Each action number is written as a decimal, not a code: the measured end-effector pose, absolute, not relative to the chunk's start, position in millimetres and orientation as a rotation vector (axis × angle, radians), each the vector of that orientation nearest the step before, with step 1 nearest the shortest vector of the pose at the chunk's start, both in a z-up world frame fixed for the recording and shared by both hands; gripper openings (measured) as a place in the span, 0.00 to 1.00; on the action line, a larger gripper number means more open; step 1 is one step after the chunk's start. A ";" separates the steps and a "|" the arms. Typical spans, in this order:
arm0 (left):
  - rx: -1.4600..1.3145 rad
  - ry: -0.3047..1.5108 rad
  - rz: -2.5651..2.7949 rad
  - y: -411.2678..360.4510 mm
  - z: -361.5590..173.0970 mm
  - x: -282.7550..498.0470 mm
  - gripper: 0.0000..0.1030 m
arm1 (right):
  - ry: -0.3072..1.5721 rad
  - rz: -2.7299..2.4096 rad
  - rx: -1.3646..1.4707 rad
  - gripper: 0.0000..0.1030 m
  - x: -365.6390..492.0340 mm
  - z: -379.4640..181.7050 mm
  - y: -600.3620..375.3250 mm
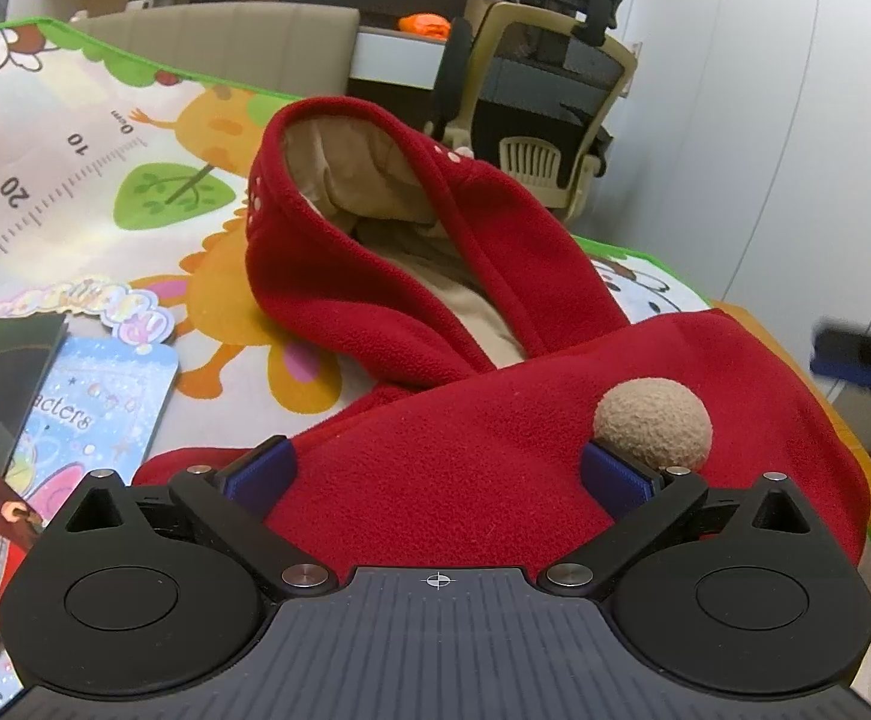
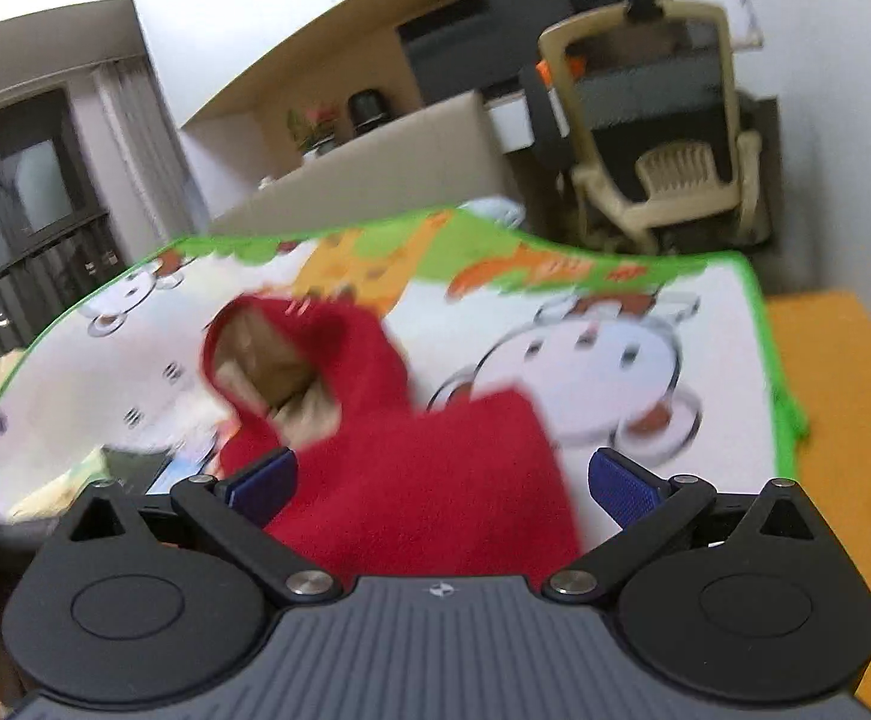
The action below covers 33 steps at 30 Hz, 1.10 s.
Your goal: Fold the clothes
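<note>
A red fleece hooded garment (image 1: 495,432) lies on a cartoon-printed play mat (image 1: 75,180) spread over the carrying surface, toward the mat's right side, where an orange top shows past the green border (image 2: 825,420). Its hood (image 1: 345,204) stands up and gapes toward the far edge, showing a beige lining, and a beige pompom (image 1: 651,426) sits on the red body near the right edge. Part of the body appears doubled over just below the hood, but whether that is a deliberate fold or a loose heap cannot be told from here. The left gripper (image 1: 438,474) hovers low over the near part of the fleece with its blue pads spread wide and nothing between them; the right gripper (image 2: 441,483) is likewise spread wide above the red cloth and grasps nothing, its view blurred. Some picture books (image 1: 75,408) lie at the mat's left near edge. The fleece looks thick, soft and light, so it should drape and bunch rather than hold a crease, and its nap should give the pads good grip. Good places to pinch would be a hem or a seamed edge, through one layer only. The hood rim is bulky, and the pompom would roll out of a pinch.
</note>
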<state>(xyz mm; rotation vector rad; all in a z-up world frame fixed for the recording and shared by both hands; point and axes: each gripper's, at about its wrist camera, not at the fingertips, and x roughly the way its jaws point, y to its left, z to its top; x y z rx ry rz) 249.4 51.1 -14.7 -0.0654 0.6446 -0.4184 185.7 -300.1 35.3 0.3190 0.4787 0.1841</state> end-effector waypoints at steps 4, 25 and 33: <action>-0.173 0.618 -0.453 68.0 5.2 238.0 1.00 | 0.646 0.010 0.095 1.00 230.6 17.3 -283.9; -0.145 0.528 -0.445 90.3 49.9 246.7 0.23 | 0.569 0.042 0.128 1.00 192.4 12.6 -291.9; 0.076 0.627 -0.321 73.4 -11.5 265.8 0.29 | 0.421 0.177 0.144 1.00 180.9 67.9 -275.9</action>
